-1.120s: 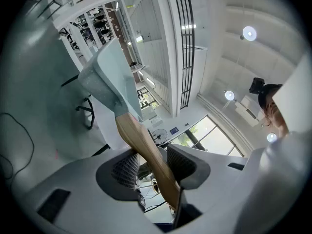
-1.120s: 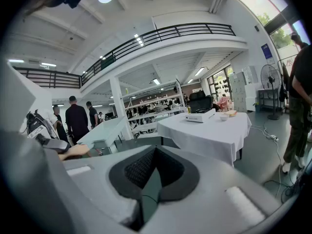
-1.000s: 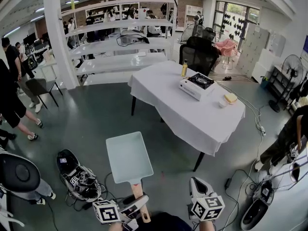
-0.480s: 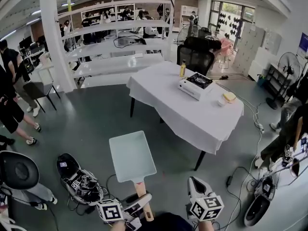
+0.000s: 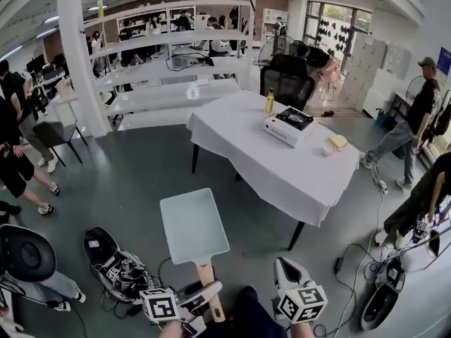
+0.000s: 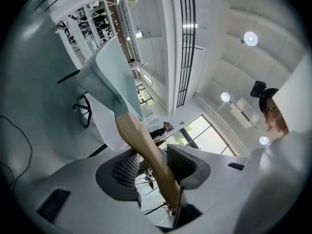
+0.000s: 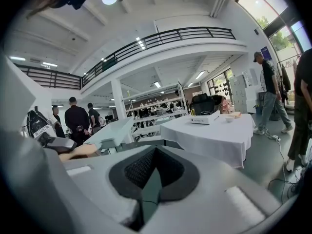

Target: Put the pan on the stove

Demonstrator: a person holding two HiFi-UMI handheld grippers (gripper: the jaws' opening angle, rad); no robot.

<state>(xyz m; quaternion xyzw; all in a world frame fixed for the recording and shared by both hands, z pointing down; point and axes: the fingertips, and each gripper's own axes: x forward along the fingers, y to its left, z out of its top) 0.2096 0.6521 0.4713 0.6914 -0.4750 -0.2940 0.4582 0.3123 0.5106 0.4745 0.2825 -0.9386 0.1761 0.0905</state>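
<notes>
A pale green rectangular pan (image 5: pixel 193 228) with a wooden handle (image 5: pixel 208 287) is held out level above the grey floor. My left gripper (image 5: pixel 204 298) is shut on that handle; in the left gripper view the handle (image 6: pixel 146 152) runs between the two pads and the pan (image 6: pixel 108 77) rises beyond. My right gripper (image 5: pixel 285 273) hangs beside it, jaws together with nothing in them (image 7: pixel 153 172). The white portable stove (image 5: pixel 289 125) with a black burner sits on the white-clothed table (image 5: pixel 282 171) well ahead, also seen small as the stove (image 7: pixel 204 117).
On the table stand a yellow bottle (image 5: pixel 269 101), a small bowl (image 5: pixel 325 150) and a yellow sponge (image 5: pixel 338 142). A black office chair (image 5: pixel 289 83) is behind it. Gear and cables (image 5: pixel 116 270) lie on the floor at left. People stand at left and right; shelves (image 5: pixel 169 69) at back.
The view has shifted slightly; a person in black has walked into view at the far right. The pan and both grippers keep their places in the picture.
</notes>
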